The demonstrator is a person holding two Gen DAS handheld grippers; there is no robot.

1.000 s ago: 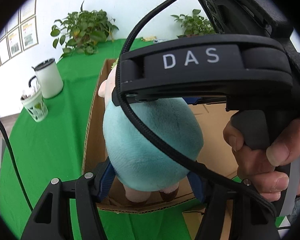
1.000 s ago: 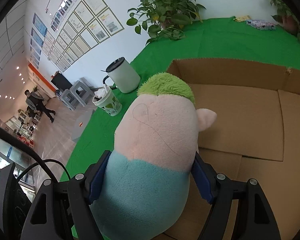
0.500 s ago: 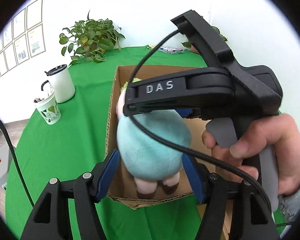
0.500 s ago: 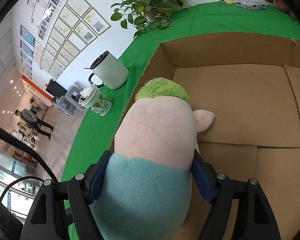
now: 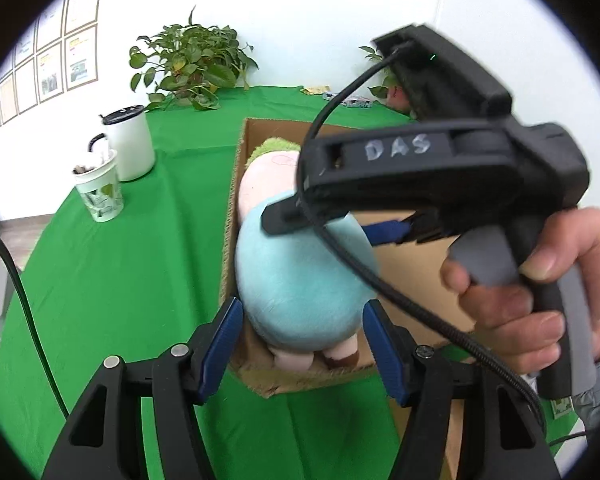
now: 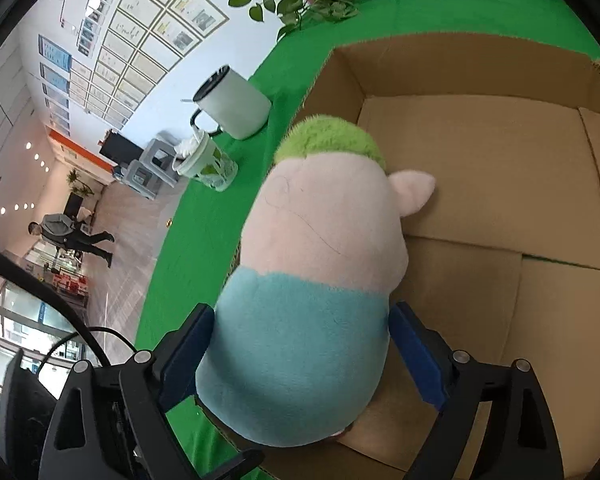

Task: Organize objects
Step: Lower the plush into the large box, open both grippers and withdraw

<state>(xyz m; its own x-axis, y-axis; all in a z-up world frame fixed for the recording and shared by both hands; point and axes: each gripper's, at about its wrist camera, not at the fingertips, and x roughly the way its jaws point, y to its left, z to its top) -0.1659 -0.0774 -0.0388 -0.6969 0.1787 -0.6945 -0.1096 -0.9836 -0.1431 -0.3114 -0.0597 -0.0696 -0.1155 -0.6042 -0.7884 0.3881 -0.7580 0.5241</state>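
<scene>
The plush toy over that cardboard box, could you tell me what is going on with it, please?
A person holding a tool in each hand is putting the plush toy into the cardboard box on the green table. The right tool has it at the box's near left corner and its jaws are opening, the toy between them. The left tool hangs open in front of the box, holding nothing. A white mug and a paper cup stand to the left.

One plush toy [image 6: 320, 264], one cardboard box [image 6: 480, 80], one white mug [image 5: 130, 146], one paper cup [image 5: 100, 192], two potted plants [image 5: 188, 64], two grippers [image 5: 302, 340].
</scene>
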